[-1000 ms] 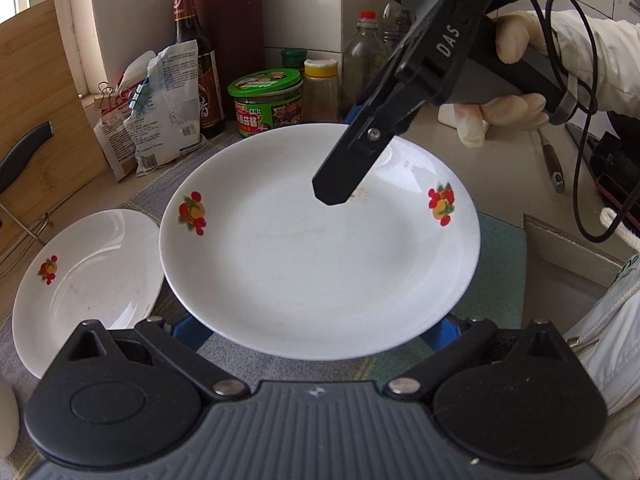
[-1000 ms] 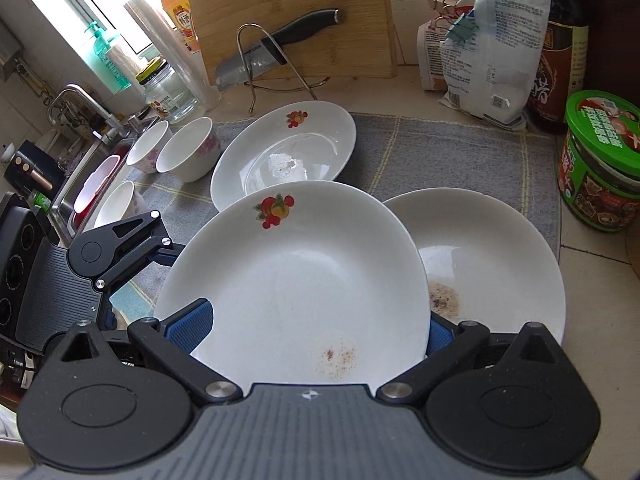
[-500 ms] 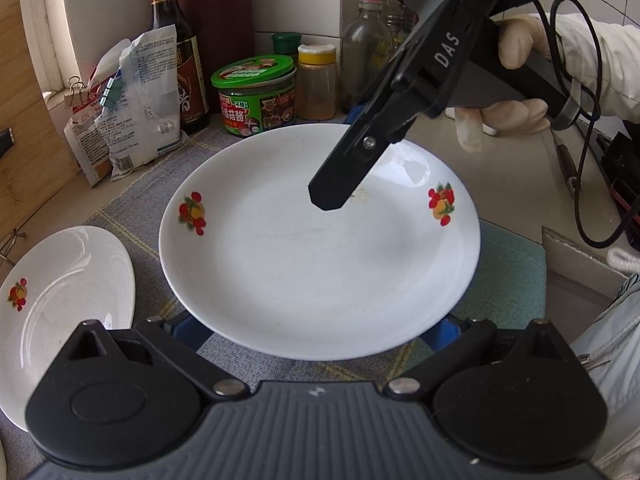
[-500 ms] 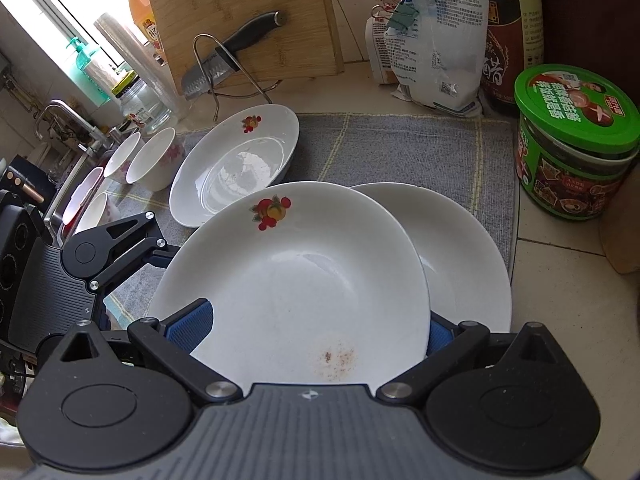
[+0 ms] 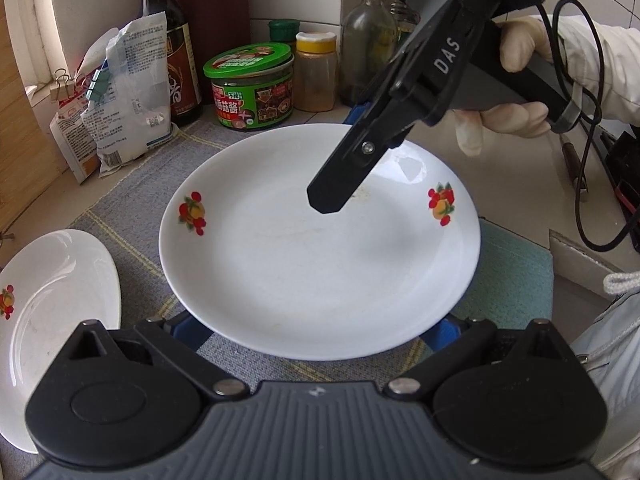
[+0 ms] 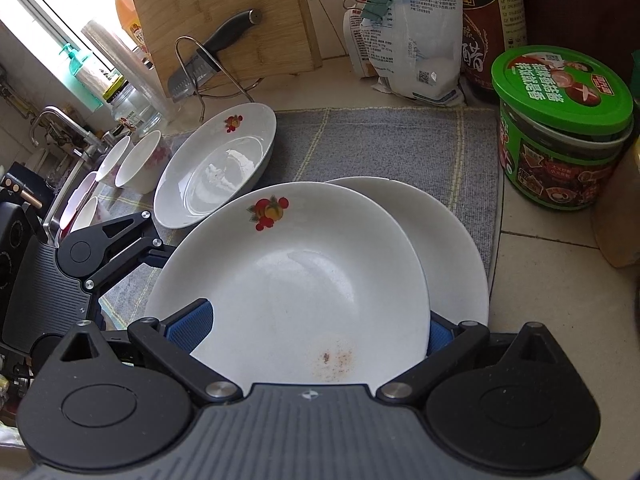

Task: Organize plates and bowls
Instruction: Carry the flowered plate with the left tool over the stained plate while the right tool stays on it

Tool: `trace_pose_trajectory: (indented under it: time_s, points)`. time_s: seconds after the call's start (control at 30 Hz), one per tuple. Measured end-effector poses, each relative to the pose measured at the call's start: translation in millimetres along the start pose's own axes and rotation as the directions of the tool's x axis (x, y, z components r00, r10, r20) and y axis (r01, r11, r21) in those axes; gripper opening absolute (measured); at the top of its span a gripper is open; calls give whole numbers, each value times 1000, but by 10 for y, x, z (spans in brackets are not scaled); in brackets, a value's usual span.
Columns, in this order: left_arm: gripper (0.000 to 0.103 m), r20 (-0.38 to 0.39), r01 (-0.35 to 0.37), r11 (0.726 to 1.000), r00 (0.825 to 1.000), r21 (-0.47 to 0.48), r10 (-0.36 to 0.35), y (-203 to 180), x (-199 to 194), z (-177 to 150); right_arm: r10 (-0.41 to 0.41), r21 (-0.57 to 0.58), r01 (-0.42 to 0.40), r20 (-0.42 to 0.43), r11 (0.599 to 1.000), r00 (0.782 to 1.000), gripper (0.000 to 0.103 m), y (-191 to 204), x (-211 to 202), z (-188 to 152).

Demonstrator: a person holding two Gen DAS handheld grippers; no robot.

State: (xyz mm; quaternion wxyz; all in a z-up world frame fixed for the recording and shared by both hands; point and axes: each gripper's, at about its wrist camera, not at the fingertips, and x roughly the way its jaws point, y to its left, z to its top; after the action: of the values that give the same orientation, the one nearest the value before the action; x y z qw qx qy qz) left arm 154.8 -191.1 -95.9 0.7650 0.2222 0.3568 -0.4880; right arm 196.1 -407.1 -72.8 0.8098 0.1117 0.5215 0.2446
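A white plate with fruit prints (image 5: 320, 264) (image 6: 288, 280) hangs level over the grey mat (image 6: 380, 144). My left gripper (image 5: 316, 328) is shut across its near edge, blue pads at both sides. My right gripper (image 6: 316, 328) is shut across another edge; in the left wrist view the right gripper (image 5: 344, 156) reaches in from the far right, held by a gloved hand (image 5: 516, 80). The left gripper (image 6: 132, 240) shows at the plate's left. Under the held plate lies a second plate (image 6: 452, 248), mostly covered. A third plate (image 6: 216, 168) (image 5: 52, 300) and small bowls (image 6: 136, 160) lie further left.
A green-lidded jar (image 6: 560, 128) (image 5: 252, 84), a dark sauce bottle (image 5: 168, 40) and clipped bags (image 6: 416, 32) stand along the mat's far edge. A wooden board (image 6: 224, 20) with a knife on a wire rack leans behind the plates. A tap and sink (image 6: 60, 128) are at the left.
Both grippers carried the held plate toward the jars and bags. It now covers more of the plate lying on the mat, and the third plate has slid further left in view.
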Motion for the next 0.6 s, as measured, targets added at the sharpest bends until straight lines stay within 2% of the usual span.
trace_pose_trajectory:
  time_s: [0.6]
  points:
    - [101, -15, 18, 1000, 1000, 3, -18, 27, 95, 20, -3, 23, 3, -5, 1000, 1000, 103, -62, -34, -42]
